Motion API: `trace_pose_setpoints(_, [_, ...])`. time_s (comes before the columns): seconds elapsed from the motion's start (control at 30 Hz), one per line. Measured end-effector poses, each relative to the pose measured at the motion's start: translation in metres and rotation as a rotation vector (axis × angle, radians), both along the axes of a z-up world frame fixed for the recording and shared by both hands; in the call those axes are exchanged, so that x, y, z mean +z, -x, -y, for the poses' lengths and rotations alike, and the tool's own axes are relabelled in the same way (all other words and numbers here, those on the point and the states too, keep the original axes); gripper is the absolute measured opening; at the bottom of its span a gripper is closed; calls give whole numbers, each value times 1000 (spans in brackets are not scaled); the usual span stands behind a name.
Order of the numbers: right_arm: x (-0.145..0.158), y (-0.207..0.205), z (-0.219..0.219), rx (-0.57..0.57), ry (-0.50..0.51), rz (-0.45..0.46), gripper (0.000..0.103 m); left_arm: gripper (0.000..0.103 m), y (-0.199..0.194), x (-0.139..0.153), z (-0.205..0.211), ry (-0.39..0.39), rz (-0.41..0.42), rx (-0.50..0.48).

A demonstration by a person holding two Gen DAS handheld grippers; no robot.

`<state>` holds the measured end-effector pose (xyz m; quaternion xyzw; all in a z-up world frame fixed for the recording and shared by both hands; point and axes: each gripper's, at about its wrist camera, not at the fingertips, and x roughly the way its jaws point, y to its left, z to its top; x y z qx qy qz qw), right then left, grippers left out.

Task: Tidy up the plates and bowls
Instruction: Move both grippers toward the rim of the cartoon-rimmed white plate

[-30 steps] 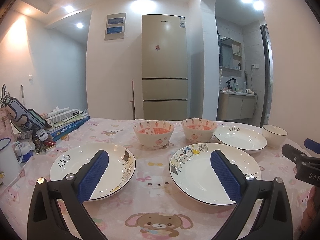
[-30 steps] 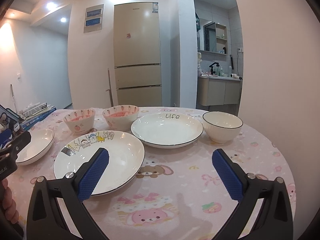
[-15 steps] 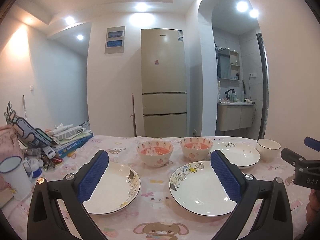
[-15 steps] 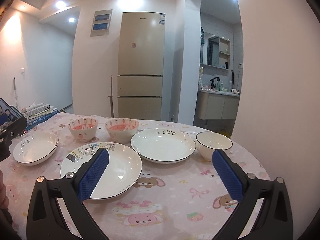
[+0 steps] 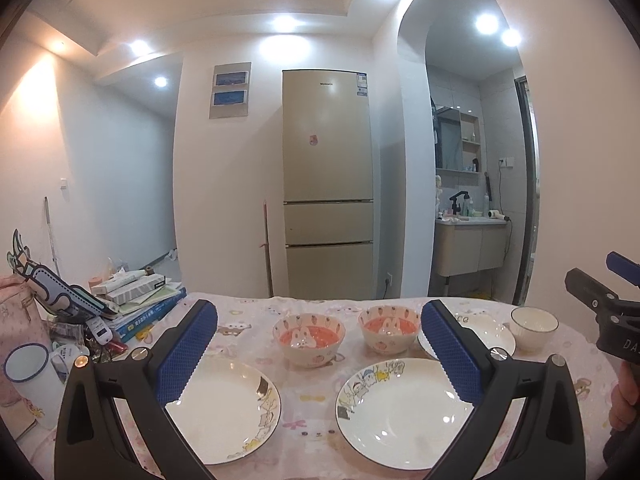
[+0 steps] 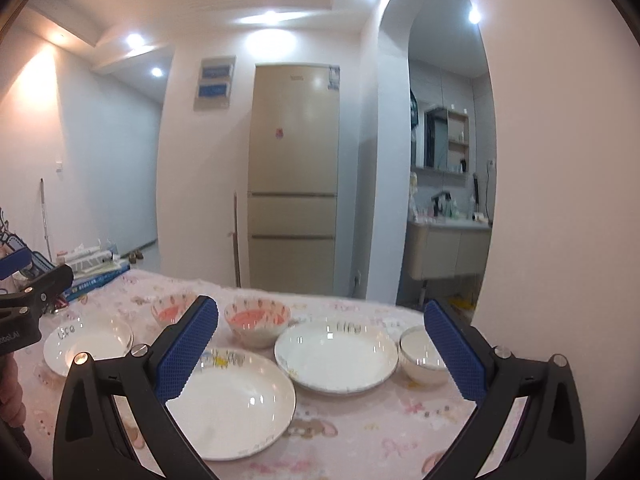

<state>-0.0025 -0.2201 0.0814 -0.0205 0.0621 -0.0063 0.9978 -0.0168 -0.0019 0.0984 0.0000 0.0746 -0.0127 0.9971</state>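
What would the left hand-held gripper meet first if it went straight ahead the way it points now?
Probably nothing on the table: the left hand-held gripper, jaws wide open, points roughly level above the dishes, over the left pink bowl, toward the beige fridge far behind. Depth is unclear under the fisheye.

Both the left gripper [image 5: 320,356] and the right gripper [image 6: 322,354] hover level above the tabletop, jaws spread wide and empty, each held by a hand [image 5: 624,396] at its rear.

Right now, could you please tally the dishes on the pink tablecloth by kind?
Shallow white ceramic plates: 3
Pink rabbit-pattern bowls: 2
Plain white dark-rimmed bowl: 1
Total: 6
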Motion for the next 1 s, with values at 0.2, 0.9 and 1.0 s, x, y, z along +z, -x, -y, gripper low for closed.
trace_pose_setpoints(0.2, [1, 2, 4, 46, -81, 10, 103, 103, 0, -1, 2, 1, 16, 1])
trace_pose_setpoints(0.9, [14, -15, -17, 67, -69, 17, 103, 103, 1, -25, -68, -2, -114, 176])
trace_pose_setpoints(1.0, [15, -38, -36, 184, -73, -116, 103, 103, -9, -31, -95, 0, -199, 212])
